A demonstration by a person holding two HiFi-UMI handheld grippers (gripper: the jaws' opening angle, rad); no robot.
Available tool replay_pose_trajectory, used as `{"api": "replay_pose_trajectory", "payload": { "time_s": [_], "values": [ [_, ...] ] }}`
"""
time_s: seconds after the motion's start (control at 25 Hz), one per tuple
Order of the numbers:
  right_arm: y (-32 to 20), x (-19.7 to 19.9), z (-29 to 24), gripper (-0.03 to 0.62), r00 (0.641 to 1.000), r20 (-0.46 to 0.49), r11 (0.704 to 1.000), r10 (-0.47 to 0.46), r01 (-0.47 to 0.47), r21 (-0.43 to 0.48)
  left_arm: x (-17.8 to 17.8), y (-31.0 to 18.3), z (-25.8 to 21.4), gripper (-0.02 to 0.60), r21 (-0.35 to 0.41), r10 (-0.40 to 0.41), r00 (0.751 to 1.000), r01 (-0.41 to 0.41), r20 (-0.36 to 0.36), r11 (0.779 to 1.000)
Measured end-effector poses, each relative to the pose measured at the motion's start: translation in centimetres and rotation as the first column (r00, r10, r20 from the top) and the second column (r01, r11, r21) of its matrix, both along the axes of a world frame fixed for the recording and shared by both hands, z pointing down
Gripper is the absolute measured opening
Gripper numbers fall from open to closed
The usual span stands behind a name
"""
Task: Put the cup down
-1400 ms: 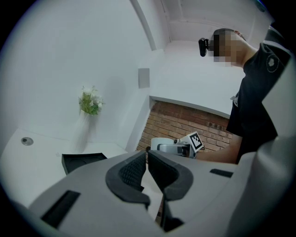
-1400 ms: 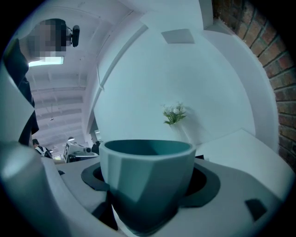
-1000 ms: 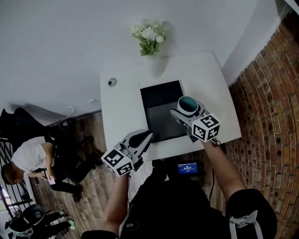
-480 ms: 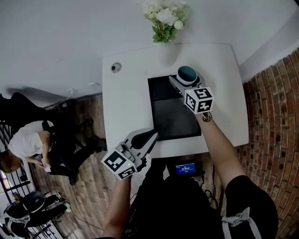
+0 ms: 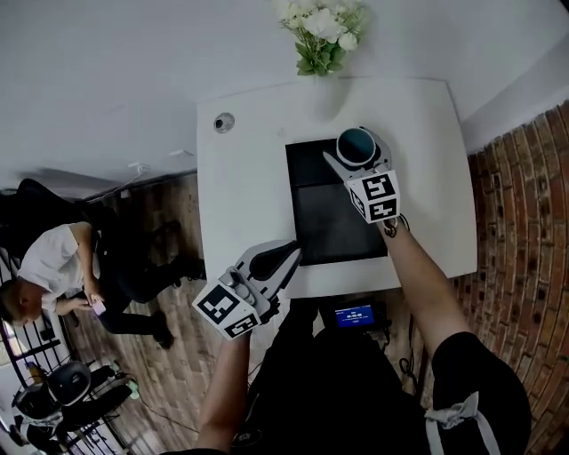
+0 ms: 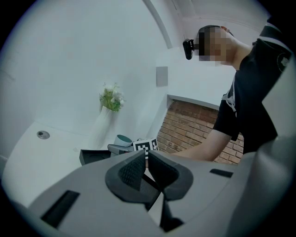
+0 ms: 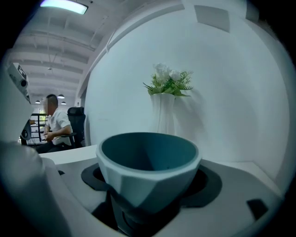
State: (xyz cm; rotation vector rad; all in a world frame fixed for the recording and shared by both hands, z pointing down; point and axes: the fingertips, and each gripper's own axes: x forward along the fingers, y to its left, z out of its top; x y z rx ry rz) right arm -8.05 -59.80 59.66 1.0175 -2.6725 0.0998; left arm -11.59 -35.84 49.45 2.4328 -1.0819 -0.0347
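A teal cup [image 5: 356, 146] with a pale faceted outside is held upright in my right gripper [image 5: 357, 153], which is shut on its lower part. It is over the far right corner of a black mat [image 5: 329, 222] on the white table [image 5: 249, 178]; I cannot tell whether it touches the mat. In the right gripper view the cup [image 7: 148, 162] fills the middle between the jaws of the right gripper [image 7: 147, 203]. My left gripper [image 5: 286, 256] is shut on nothing at the table's near edge, left of the mat. In its own view the left gripper [image 6: 146, 162] faces the cup [image 6: 123, 139].
A white vase of flowers [image 5: 322, 27] stands at the table's far edge, just beyond the cup. A small round fitting [image 5: 223, 122] sits in the far left corner. A brick wall [image 5: 524, 222] runs along the right. A seated person [image 5: 53, 267] is off to the left.
My right gripper has carried the cup from the mat's near right side to its far right corner. The left gripper has stayed about where it was.
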Motion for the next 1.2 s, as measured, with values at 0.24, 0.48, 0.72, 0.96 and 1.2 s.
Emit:
{"api": "replay_pose_trajectory", "payload": {
  "time_s": [0.24, 0.48, 0.72, 0.96, 1.2],
  "values": [
    [0.7, 0.6, 1.6, 0.41, 0.996, -0.092, 0.997, -0.022, 0.016, -0.073, 0.3, 0.3, -0.4, 0.008, 0.013, 0.012, 1.0, -0.012, -0.006, 1.0],
    [2.6, 2.8, 2.4, 0.41, 0.991, -0.132, 0.994, -0.014, 0.0, -0.105, 0.0, 0.8, -0.7, 0.009, 0.023, 0.014, 1.0, -0.014, -0.013, 1.0],
    [5.5, 6.0, 2.0, 0.41, 0.991, -0.134, 0.99, 0.004, -0.023, -0.138, -0.3, 1.7, -0.9, 0.008, 0.034, 0.013, 0.999, -0.012, -0.03, 0.999],
    [8.6, 9.3, -0.3, 0.395, 0.999, -0.017, 0.979, 0.051, -0.053, -0.198, 0.0, 2.5, -1.4, 0.008, 0.051, 0.039, 0.998, -0.036, -0.044, 0.998],
    [12.3, 11.4, -4.4, 0.188, 0.993, 0.071, 0.982, 0.097, -0.084, -0.166, 0.4, 3.5, -2.2, 0.008, 0.078, 0.063, 0.997, -0.059, -0.047, 0.995]
  ]
}}
